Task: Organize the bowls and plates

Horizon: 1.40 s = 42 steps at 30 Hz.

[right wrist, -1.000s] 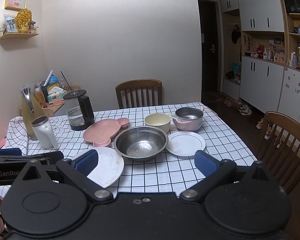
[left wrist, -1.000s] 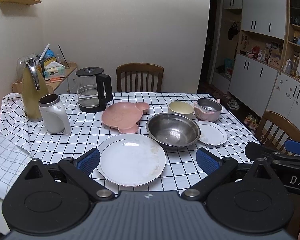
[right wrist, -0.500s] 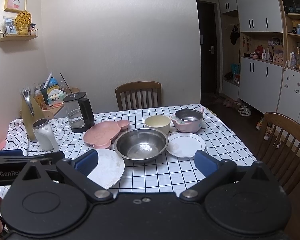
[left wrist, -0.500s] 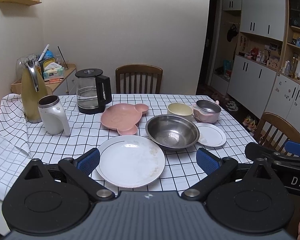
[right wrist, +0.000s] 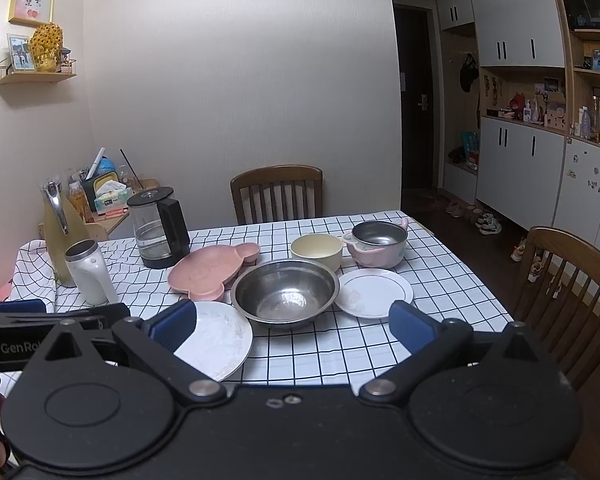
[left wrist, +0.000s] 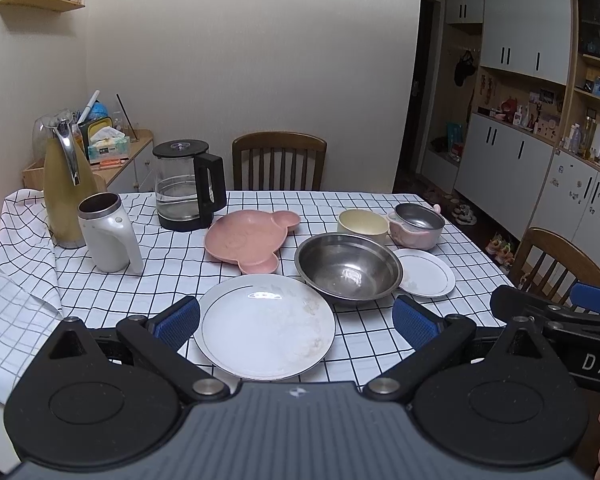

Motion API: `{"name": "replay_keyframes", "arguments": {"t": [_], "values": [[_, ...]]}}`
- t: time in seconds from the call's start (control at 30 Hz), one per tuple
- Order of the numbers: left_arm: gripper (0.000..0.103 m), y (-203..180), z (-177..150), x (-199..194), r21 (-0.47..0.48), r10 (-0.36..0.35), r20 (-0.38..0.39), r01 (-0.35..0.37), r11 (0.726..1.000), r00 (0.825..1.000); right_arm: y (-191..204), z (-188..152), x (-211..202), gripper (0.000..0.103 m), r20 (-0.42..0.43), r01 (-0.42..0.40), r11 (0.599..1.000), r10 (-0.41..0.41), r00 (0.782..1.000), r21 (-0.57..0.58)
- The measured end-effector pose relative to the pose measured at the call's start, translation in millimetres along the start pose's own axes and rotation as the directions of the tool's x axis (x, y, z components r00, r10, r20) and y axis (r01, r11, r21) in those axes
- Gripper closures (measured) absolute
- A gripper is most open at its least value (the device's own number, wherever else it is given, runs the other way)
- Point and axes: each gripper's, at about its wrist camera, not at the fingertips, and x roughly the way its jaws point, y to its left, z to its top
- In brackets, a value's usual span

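Both grippers have drawn back a little from the table (left wrist: 460,216) since a second ago, the dishes sitting slightly farther off while none of them has shifted. From left to right, the large white plate (left wrist: 266,326) lies at the near edge with bare checked cloth to its left, the pink bear-shaped plate (left wrist: 244,238) behind it, the steel bowl (left wrist: 348,268) touching the small white plate (left wrist: 426,278), and the cream bowl (left wrist: 362,222) and pink pot (left wrist: 418,226) behind those, open cloth toward the right edge. The left gripper (left wrist: 296,322) hovers level before the large plate with fingers spread wide and empty, and the right gripper (right wrist: 292,320) hangs just beside it in front of the steel bowl, its fingers likewise wide apart, holding nothing.
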Motion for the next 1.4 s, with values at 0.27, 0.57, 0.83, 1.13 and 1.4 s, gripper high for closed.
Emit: {"name": "replay_keyframes", "arguments": {"t": [0.27, 0.57, 0.83, 1.13, 1.4], "values": [[0.000, 5, 1, 2, -0.003, -0.012, 0.010, 0.012, 1.000, 1.000, 9, 1, 2, 0.000, 0.012, 0.010, 1.000, -0.010, 1.000, -0.001], [0.000, 11, 3, 4, 0.006, -0.010, 0.007, 0.010, 1.000, 1.000, 18, 1, 1, 0.000, 0.032, 0.013, 1.000, -0.012, 0.999, -0.014], [0.000, 13, 5, 8, 0.007, 0.007, 0.008, -0.007, 1.000, 1.000, 22, 4, 6, 0.000, 0.033, 0.018, 0.999, -0.017, 0.999, -0.033], [0.000, 27, 12, 46, -0.035, 0.075, -0.025, -0.076, 0.997, 0.997, 20, 11, 46, 0.000, -0.036, -0.026, 0.998, 0.024, 0.999, -0.056], [0.000, 50, 11, 98, -0.042, 0.073, -0.098, -0.077, 0.996, 0.993, 10, 15, 115, 0.000, -0.093, -0.074, 0.995, 0.068, 0.993, -0.072]]}}
